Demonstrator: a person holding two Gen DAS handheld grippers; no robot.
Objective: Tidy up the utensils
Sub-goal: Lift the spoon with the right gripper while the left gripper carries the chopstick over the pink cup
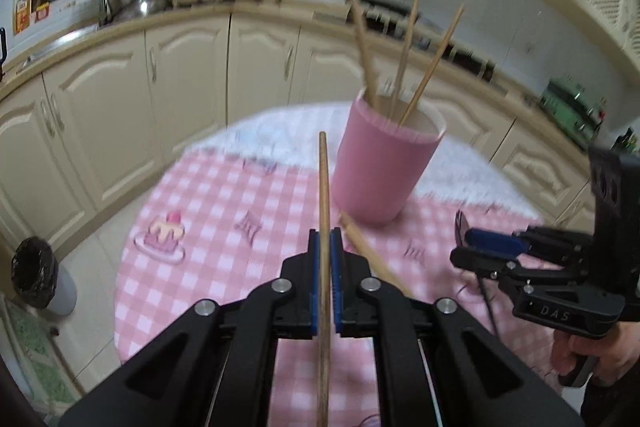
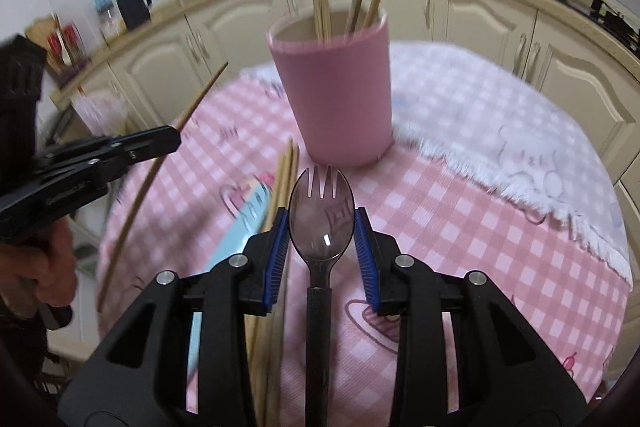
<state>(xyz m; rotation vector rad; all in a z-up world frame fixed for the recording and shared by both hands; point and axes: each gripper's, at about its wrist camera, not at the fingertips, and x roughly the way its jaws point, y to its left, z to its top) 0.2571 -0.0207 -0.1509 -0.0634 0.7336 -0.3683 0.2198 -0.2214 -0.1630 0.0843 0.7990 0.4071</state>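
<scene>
Room: kitchen with cream cabinets; a round table under a pink checked cloth.
Cup: pink cup stands upright on the cloth, several chopsticks already leaning inside.
Left gripper: blue pads pinched tight on one chopstick, which runs forward between them, tip short of the cup and left of it.
Right gripper: fingers part open, flanking the spork; bowl lies between the pads, tines toward the cup. Whether the pads touch it I cannot tell.
Loose sticks: a few chopsticks lie on the cloth just beside the right gripper's left finger.
Step, as I judge it: drop the held chopstick into the cup.
Doing it well: raise the tip above the rim, tilt the stick steeply, aim for the free side away from the leaning sticks, release only once the end is inside.
Risk: nudging the cup or the leaning sticks.
</scene>
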